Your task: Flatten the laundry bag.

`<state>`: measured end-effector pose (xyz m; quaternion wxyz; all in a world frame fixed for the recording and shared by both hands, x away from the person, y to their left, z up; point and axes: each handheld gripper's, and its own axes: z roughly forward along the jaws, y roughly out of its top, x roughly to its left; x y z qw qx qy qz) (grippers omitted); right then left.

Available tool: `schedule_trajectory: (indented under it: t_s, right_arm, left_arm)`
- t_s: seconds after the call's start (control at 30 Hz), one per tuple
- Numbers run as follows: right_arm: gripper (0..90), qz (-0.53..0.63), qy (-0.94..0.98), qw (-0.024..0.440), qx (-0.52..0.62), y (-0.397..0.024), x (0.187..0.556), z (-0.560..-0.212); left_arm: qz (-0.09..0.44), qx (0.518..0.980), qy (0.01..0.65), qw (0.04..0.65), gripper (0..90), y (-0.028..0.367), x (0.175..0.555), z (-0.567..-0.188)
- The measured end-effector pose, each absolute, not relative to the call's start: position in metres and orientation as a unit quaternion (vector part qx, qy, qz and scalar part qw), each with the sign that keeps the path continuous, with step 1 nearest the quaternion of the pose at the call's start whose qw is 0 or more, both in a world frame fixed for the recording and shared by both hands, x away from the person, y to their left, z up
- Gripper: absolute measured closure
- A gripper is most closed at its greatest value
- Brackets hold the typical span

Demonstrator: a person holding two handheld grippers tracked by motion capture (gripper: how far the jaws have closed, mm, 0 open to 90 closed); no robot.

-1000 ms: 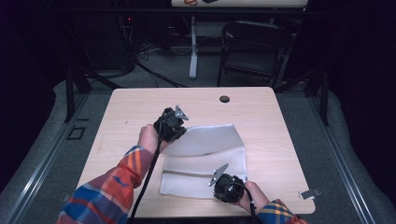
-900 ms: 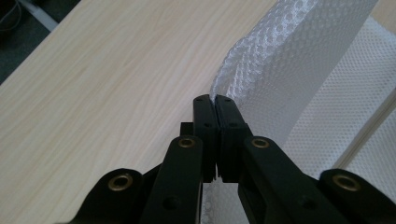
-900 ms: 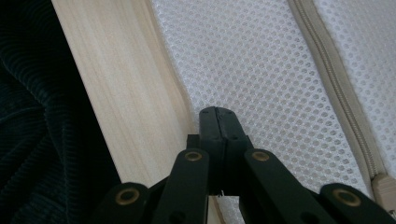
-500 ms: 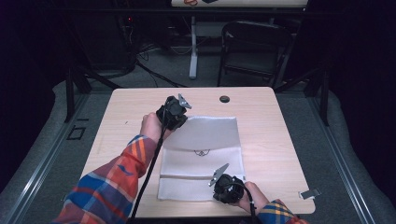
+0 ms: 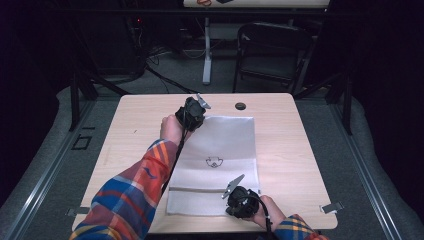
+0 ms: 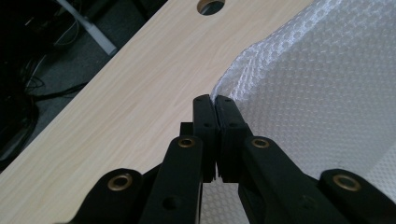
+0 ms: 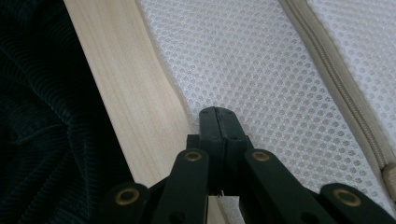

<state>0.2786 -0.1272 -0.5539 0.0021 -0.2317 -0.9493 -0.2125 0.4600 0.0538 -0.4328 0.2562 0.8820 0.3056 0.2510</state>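
At the left of the high view a forearm in a plaid sleeve (image 5: pixel 132 197) reaches up across the wooden table (image 5: pixel 135 130), and its hand carries the left gripper (image 5: pixel 194 112) to the far left corner of a white mesh bag (image 5: pixel 220 145). In the left gripper view the two black jaws are pressed together with the bag's raised, slightly crumpled corner (image 6: pixel 233 79) pinched between their tips, the mesh curling up off the wood just there. The bag itself lies flat in the middle of the table, a small dark logo (image 5: pixel 214 161) near its centre and a beige zipper (image 7: pixel 336 88) running across it toward the near end. A round cable hole (image 5: pixel 240 106) sits in the tabletop just beyond the bag's far edge. Toward the right, near the table's front edge, the right gripper (image 5: pixel 240 200) rests at the bag's near edge, well apart from the left one. Its jaws are drawn together too, and in the right gripper view they seem to clamp the mesh edge (image 7: pixel 187 105) close to the bare wood, though the fabric between the tips is hard to make out. Dark ribbed cloth (image 7: pixel 42 140) lies beside that table edge.
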Motion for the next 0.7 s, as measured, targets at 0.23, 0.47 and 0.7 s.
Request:
schedule_trajectory:
  t_s: [0.23, 0.47, 0.7]
  right_arm:
    - [90.0, -0.212, -0.948, 0.003, -0.236, -0.127, 0.28, -0.554]
    - [88.6, -0.213, -0.948, 0.004, -0.238, -0.128, 0.281, -0.554]
    - [72.1, -0.238, -0.936, 0.002, -0.259, -0.136, 0.285, -0.543]
  left_arm:
    - [0.257, 0.878, 0.313, 0.253, 87.1, 0.043, 0.474, -0.44]
    - [0.262, 0.863, 0.333, 0.276, 62.1, 0.042, 0.482, -0.435]
    - [0.227, 0.867, 0.34, 0.285, 33.1, 0.049, 0.474, -0.439]
